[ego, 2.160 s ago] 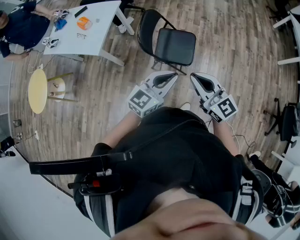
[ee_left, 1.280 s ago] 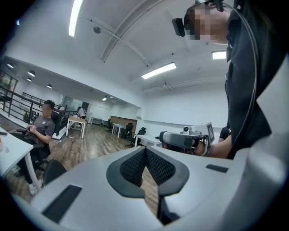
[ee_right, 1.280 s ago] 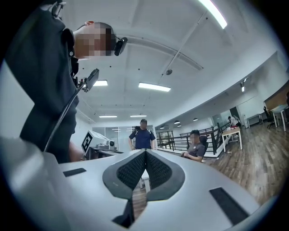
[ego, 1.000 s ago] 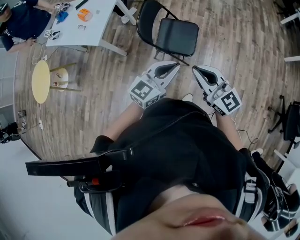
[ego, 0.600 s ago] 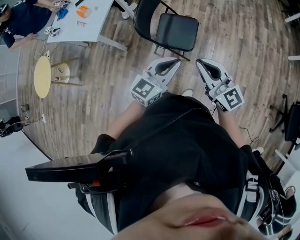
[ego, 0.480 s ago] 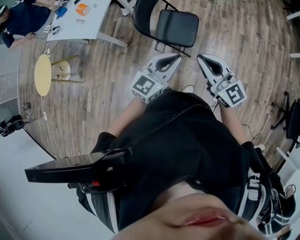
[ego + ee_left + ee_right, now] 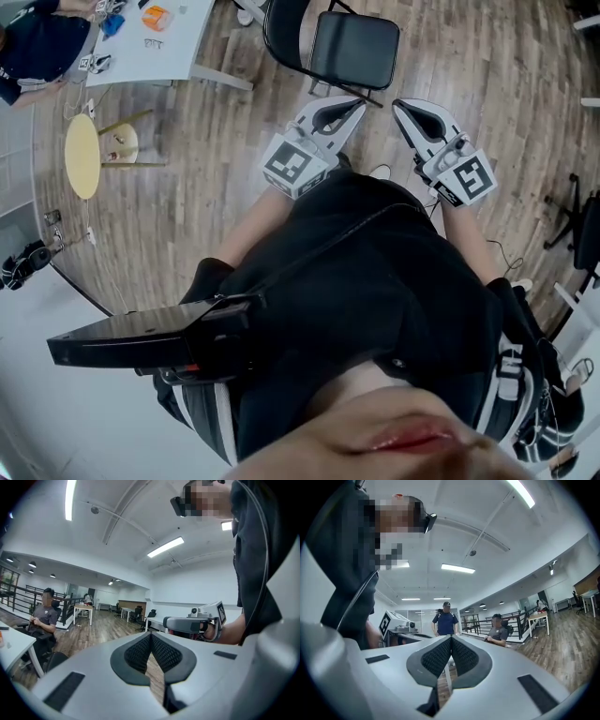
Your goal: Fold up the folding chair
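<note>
Both tools are closed with nothing between their jaws. In the head view, the left tool (image 7: pixel 354 103) and the right tool (image 7: pixel 401 105) are held side by side in front of the person's dark-clothed body, their tips pointing toward the folding chair (image 7: pixel 354 49). The chair stands unfolded on the wooden floor (image 7: pixel 216 122) just beyond the tips, with its black seat level and its rounded backrest on the far left side; neither tool touches it. A white tabletop (image 7: pixel 178 42) stands to the chair's left and carries an orange object (image 7: pixel 156 17). A seated person (image 7: pixel 37 42) is at its far end, and a round yellow stool (image 7: pixel 82 155) stands on the floor nearer the camera. In the left gripper view, the left tool (image 7: pixel 151 637) has its dark ribbed pads pressed together along a single seam. The right tool (image 7: pixel 194 623) shows beside it at the same height, held in a hand, and a seated person (image 7: pixel 44 616) is at the left of the open room. In the right gripper view, the right tool (image 7: pixel 451 641) likewise has its pads meeting on one line. Beyond it, the left tool's marker cube (image 7: pixel 391 623) shows at the left, a standing person (image 7: pixel 446 618) is straight ahead, and a seated person (image 7: pixel 497 632) is to the right.
</note>
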Motion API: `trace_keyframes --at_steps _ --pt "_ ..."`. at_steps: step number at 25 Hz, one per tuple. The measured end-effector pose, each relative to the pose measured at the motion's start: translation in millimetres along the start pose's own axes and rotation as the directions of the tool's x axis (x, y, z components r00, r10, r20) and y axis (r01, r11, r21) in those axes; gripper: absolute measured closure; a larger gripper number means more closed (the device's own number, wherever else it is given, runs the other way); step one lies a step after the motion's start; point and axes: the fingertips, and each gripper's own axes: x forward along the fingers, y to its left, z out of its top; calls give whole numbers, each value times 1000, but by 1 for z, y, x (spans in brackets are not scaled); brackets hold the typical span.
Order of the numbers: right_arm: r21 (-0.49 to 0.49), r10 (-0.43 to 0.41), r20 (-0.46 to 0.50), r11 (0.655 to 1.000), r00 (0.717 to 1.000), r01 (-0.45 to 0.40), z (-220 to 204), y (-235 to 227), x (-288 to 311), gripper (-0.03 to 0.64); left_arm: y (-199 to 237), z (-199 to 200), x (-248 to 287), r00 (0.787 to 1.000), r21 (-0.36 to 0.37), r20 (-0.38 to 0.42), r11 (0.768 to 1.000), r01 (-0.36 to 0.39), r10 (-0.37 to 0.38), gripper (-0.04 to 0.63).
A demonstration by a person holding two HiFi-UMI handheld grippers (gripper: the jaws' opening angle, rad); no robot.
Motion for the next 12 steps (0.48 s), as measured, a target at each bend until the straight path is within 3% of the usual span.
trace_keyframes --at_steps 12 --pt "11 -82 -24 997 996 82 2 -31 114 606 123 16 -16 998 45 12 997 64 -65 591"
